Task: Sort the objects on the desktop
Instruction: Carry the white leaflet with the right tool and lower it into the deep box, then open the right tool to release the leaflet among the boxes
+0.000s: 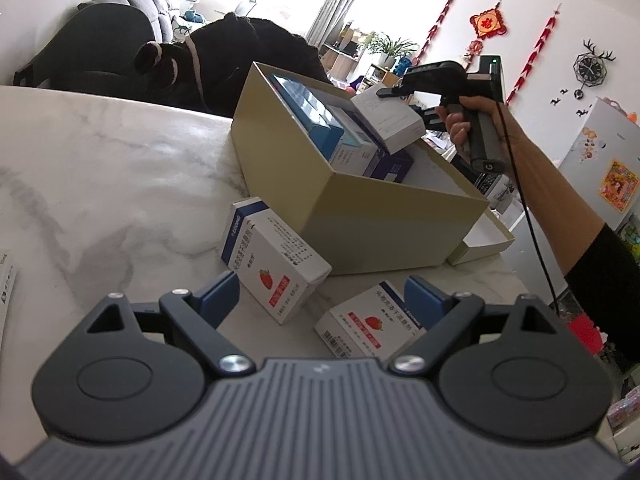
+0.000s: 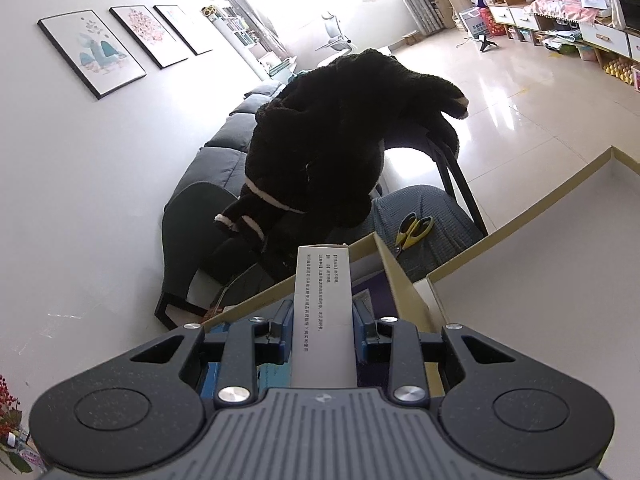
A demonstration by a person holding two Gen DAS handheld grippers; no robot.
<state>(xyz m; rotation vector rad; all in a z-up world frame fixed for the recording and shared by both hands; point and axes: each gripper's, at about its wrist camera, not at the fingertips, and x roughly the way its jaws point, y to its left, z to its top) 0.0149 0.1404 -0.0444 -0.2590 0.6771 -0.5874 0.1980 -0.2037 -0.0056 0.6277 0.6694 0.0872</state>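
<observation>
spread left tongs point(image 1: 320, 296) above two strawberry cartons point(image 1: 276, 268); right tongs point(image 2: 323, 320) pinching white carton point(image 2: 323, 312) over box point(image 1: 360, 216).

The left gripper point(image 1: 320, 296) hovers low with its jaws spread wide and nothing between them. The right hand point(image 1: 466, 128) grips the right gripper point(image 2: 323, 320) by its handle, forearm raised and extended, its jaws clamped on a white box point(image 2: 323, 312).
</observation>
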